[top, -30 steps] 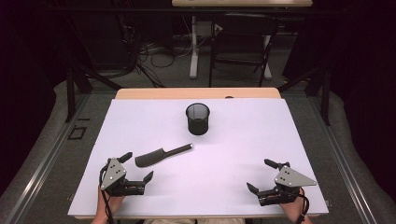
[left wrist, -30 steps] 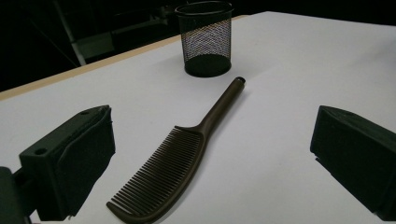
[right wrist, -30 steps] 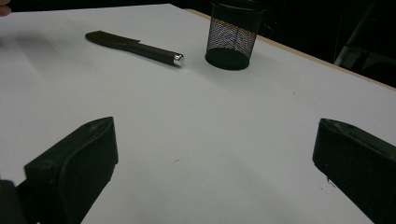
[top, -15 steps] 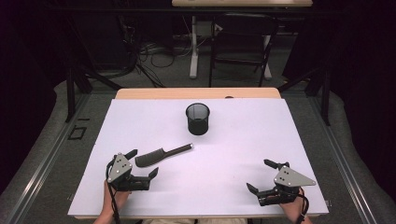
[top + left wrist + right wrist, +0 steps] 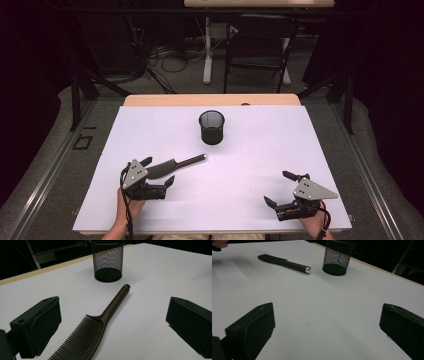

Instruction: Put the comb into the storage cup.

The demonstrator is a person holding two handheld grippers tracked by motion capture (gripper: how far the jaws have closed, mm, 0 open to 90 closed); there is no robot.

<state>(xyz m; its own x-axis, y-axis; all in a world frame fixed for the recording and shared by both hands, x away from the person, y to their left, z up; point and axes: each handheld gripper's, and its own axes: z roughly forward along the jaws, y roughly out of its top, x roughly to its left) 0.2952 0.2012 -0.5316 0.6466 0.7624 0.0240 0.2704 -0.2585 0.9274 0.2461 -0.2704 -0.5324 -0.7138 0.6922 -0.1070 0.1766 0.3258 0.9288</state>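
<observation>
Jaws of the left gripper (image 5: 159,173) are being held wide, gripping nothing; the dark brown plastic handled comb (image 5: 95,327) is lying flat between them, ungrasped. Right gripper (image 5: 282,192) is being held open, empty. Black wire-mesh cup (image 5: 108,260) is standing beyond, unfilled.

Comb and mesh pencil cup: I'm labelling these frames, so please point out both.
comb (image 5: 86,338), left gripper view, on its teeth.
mesh pencil cup (image 5: 212,129), high view, on its side wall.

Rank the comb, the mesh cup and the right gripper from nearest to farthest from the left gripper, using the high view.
1. Comb: between the open jaws of the left gripper.
2. Mesh cup: farther back, centre.
3. Right gripper: across the table, near edge.
</observation>
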